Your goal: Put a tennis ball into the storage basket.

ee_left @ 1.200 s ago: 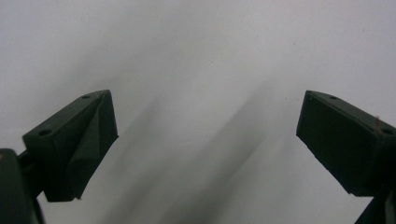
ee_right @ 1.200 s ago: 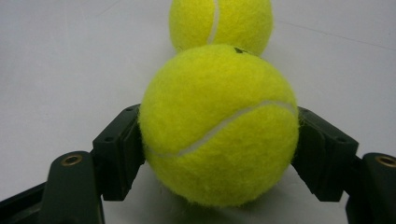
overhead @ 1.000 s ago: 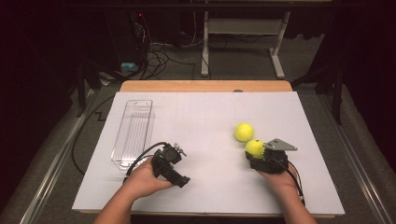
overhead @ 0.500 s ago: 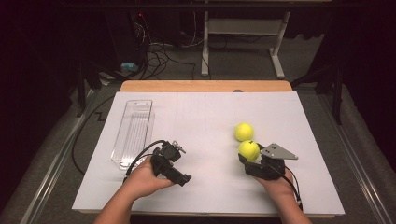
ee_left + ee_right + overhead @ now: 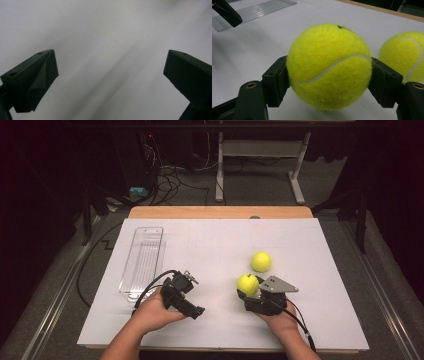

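The right tool (image 5: pixel 248 287) is closed on 1 tennis ball (image 5: pixel 247 284), and in the right gripper view the 2 black jaws press the held ball (image 5: pixel 329 66) from both sides at its widest part, a little below the middle. This grip looks sensible to me: a round, fuzzy ball slips out easily if it is pinched too high or too low. The ball seems lifted a little, or just resting on the white paper; I cannot tell which.

I take the clear tray (image 5: pixel 142 263) as the landmark. The held ball is well to the right of the tray and a little nearer to the person. A second tennis ball (image 5: pixel 261 261) lies just beside the held one, on its far right side, close but apart. The left tool (image 5: pixel 186 279) rests near the tray's near right corner, and its jaws stand wide apart with nothing between them.

If the ball is meant for the tray, as I guess, the way to it is bare paper. The left tool lies close to this way, so the ball should pass on its far side. The tray is narrow with low walls, and it sits near the left edge of the desk (image 5: pixel 220 212), so a ball dropped carelessly may roll off there.
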